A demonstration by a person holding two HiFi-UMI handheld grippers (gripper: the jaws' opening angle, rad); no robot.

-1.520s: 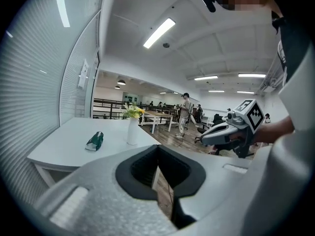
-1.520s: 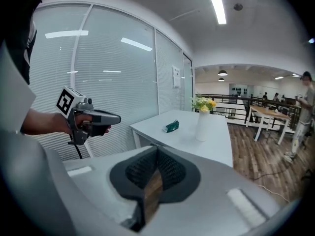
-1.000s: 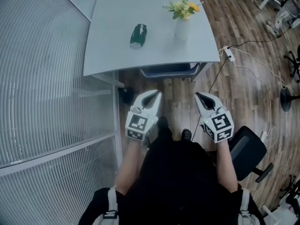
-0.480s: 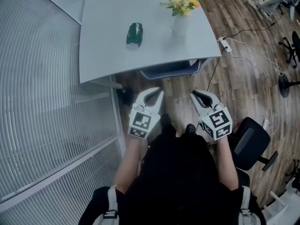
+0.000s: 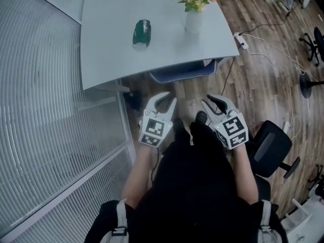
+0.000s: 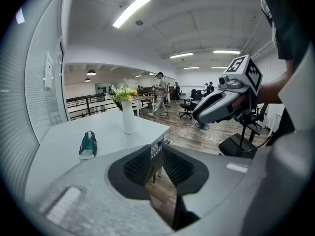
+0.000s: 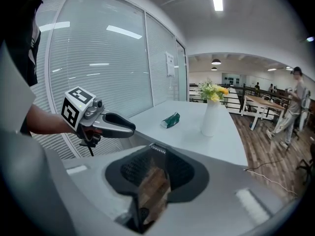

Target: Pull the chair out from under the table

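The chair [image 5: 183, 74] is tucked under the white table [image 5: 111, 59]; only its blue-grey edge shows past the table's near side. My left gripper [image 5: 167, 99] and right gripper [image 5: 209, 102] hang side by side over the wood floor, a short way before that edge and touching nothing. Both jaws have just been opening. In the left gripper view the left gripper [image 6: 158, 154] shows a narrow gap with only floor in it. In the right gripper view the right gripper [image 7: 155, 157] shows a wider gap, also with nothing in it.
A green packet [image 5: 142, 33] and a white vase of flowers [image 5: 194, 15] stand on the table. A glass wall with blinds [image 5: 45, 135] runs along the left. A power strip with cables [image 5: 241, 40] lies on the floor at the right, and a black office chair [image 5: 268, 147] stands close behind my right arm.
Both grippers have dropped lower and come nearer the table's edge. Their jaws, shut before, now stand slightly apart. A shoe has stepped forward between them.
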